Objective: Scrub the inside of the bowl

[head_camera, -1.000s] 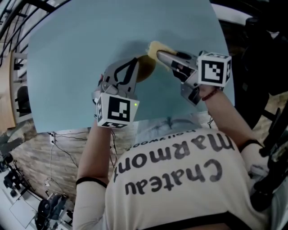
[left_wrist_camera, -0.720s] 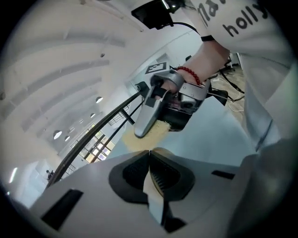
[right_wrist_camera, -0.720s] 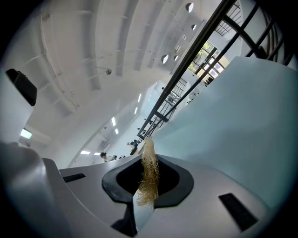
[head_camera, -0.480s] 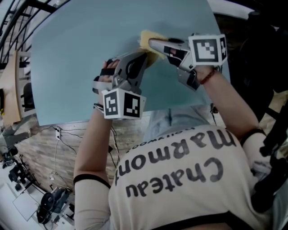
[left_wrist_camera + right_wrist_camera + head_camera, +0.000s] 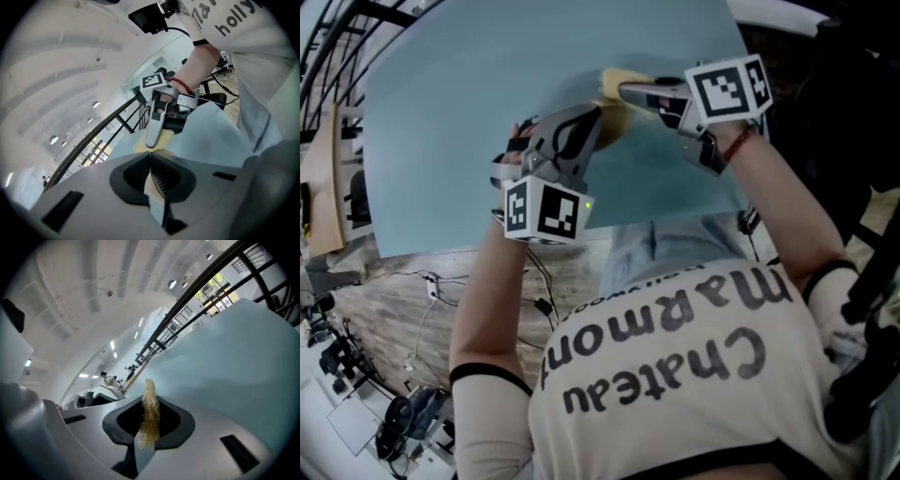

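A tan bowl [image 5: 615, 120] is held over the light blue table [image 5: 441, 141], mostly hidden behind my left gripper [image 5: 602, 118]. That gripper is shut on the bowl's thin rim [image 5: 151, 185], which shows edge-on between its jaws. My right gripper [image 5: 624, 91] comes in from the right, shut on a yellow fibrous scrubber [image 5: 614, 81]. The scrubber [image 5: 150, 411] stands up between that gripper's jaws. In the left gripper view the right gripper [image 5: 153, 129] points its scrubber [image 5: 165, 138] down at the bowl's near edge.
The table's near edge [image 5: 487, 246] runs just beyond my torso. Cables [image 5: 431, 286] lie on the wooden floor below it, with stands [image 5: 403, 427] at lower left. A dark railing [image 5: 197, 301] crosses behind the table. People stand far off [image 5: 108, 378].
Both grippers have shifted toward the table's far edge, carrying bowl and scrubber along. The left gripper has rolled, so its marker cube faces differently. The scrubber now sits closer over the bowl.
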`<action>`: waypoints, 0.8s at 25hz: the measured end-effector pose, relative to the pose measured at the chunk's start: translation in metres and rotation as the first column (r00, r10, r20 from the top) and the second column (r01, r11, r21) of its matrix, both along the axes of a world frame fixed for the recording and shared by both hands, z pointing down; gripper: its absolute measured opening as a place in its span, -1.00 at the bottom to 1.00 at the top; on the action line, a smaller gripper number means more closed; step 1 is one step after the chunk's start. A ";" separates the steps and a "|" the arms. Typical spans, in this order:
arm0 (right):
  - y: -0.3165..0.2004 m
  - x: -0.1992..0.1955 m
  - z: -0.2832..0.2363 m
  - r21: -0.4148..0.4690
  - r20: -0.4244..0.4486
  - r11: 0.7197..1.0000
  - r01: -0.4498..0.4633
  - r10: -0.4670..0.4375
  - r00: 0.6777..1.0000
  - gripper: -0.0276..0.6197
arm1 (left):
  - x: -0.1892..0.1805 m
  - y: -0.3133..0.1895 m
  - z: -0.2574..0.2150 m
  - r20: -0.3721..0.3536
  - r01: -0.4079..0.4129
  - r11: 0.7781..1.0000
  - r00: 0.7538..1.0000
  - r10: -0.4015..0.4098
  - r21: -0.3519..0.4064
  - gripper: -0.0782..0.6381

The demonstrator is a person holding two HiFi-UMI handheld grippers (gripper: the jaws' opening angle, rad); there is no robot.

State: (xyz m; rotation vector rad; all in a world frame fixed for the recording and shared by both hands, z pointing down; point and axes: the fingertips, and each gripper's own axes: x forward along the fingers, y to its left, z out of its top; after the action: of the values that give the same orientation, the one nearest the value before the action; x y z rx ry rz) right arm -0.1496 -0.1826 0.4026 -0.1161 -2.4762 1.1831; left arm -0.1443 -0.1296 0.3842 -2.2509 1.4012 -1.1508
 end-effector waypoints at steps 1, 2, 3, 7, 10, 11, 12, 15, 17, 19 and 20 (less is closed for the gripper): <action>-0.001 0.002 0.003 -0.002 -0.008 1.000 -0.005 0.005 1.000 -0.73 | -0.001 -0.001 -0.003 -0.019 0.011 1.000 1.000 -0.011 0.006 -0.76; -0.003 0.004 0.006 -0.006 -0.018 1.000 -0.010 0.010 1.000 -0.73 | -0.001 -0.002 -0.005 -0.035 0.021 1.000 0.999 -0.020 0.010 -0.76; -0.003 0.005 0.008 -0.013 -0.024 1.000 -0.014 0.014 1.000 -0.73 | -0.002 -0.004 -0.007 -0.048 0.030 0.999 0.998 -0.029 0.013 -0.76; -0.004 0.004 0.008 -0.058 -0.002 0.998 -0.030 0.030 1.000 -0.73 | -0.009 -0.007 -0.012 -0.102 0.072 0.997 0.992 -0.070 0.019 -0.76; -0.006 0.004 0.006 -0.089 0.023 0.995 -0.045 0.047 0.999 -0.73 | -0.018 -0.010 -0.016 -0.152 0.123 0.992 0.981 -0.120 0.008 -0.76; -0.007 0.004 0.007 -0.097 0.028 0.994 -0.048 0.051 0.998 -0.73 | -0.021 -0.012 -0.019 -0.178 0.144 0.990 0.974 -0.140 0.006 -0.76; -0.007 0.004 0.007 -0.108 0.030 0.993 -0.051 0.055 0.998 -0.73 | -0.023 -0.014 -0.022 -0.206 0.166 0.986 0.965 -0.161 0.004 -0.76; -0.008 0.003 0.009 -0.133 0.029 0.989 -0.061 0.066 0.997 -0.73 | -0.029 -0.016 -0.024 -0.262 0.209 0.978 0.943 -0.204 -0.008 -0.76; -0.009 0.002 0.009 -0.122 0.038 0.991 -0.057 0.062 0.997 -0.73 | -0.033 -0.017 -0.024 -0.284 0.231 0.973 0.932 -0.225 -0.014 -0.76; -0.009 0.003 0.011 -0.120 0.026 0.991 -0.060 0.064 0.998 -0.73 | -0.037 -0.018 -0.024 -0.300 0.258 0.966 0.920 -0.252 -0.021 -0.76; -0.009 0.005 0.014 -0.124 0.011 0.990 -0.066 0.068 0.998 -0.73 | -0.040 -0.018 -0.024 -0.316 0.275 0.961 0.910 -0.269 -0.027 -0.76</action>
State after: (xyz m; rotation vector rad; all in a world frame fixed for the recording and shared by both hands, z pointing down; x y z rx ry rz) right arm -0.1442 -0.1913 0.4165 -0.0768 -2.4367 1.3687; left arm -0.1839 -0.1477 0.3606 -2.3612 1.8926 -0.8653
